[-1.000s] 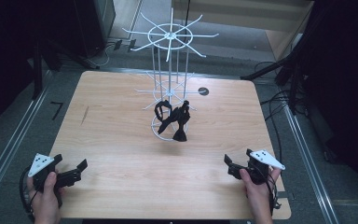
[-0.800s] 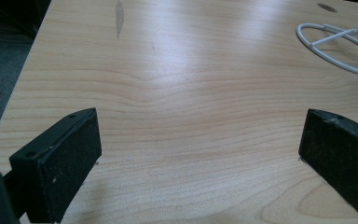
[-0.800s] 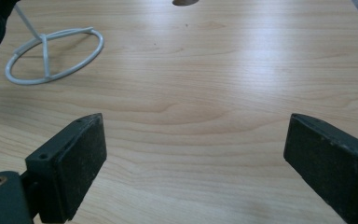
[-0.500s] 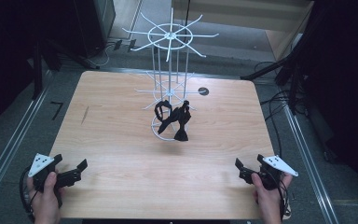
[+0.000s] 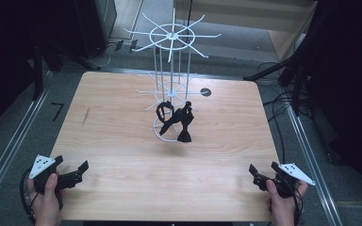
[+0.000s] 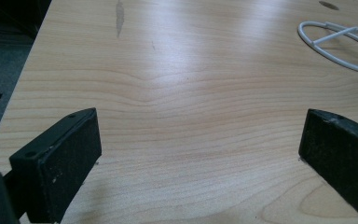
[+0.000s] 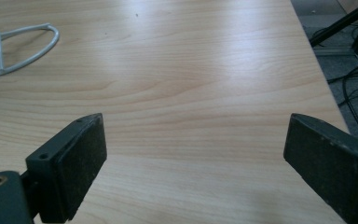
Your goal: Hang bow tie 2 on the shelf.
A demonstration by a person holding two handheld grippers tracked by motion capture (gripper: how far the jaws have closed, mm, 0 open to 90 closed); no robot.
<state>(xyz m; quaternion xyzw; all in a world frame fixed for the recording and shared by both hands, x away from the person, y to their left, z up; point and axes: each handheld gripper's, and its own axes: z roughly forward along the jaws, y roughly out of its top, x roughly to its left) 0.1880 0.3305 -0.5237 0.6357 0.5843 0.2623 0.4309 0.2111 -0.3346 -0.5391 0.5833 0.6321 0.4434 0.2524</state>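
Grippers sat at the near corners of the table, ours to hold: the left gripper and the right gripper, both with jaws spread wide and nothing between them. Well ahead, mid-table, the white wire rack stood on its ring base, and black straps hung tangled on its lower arms. We judged the straps soft, light and limp, apt to snag; we would have pinched a free-hanging loop near the bottom, away from the wires
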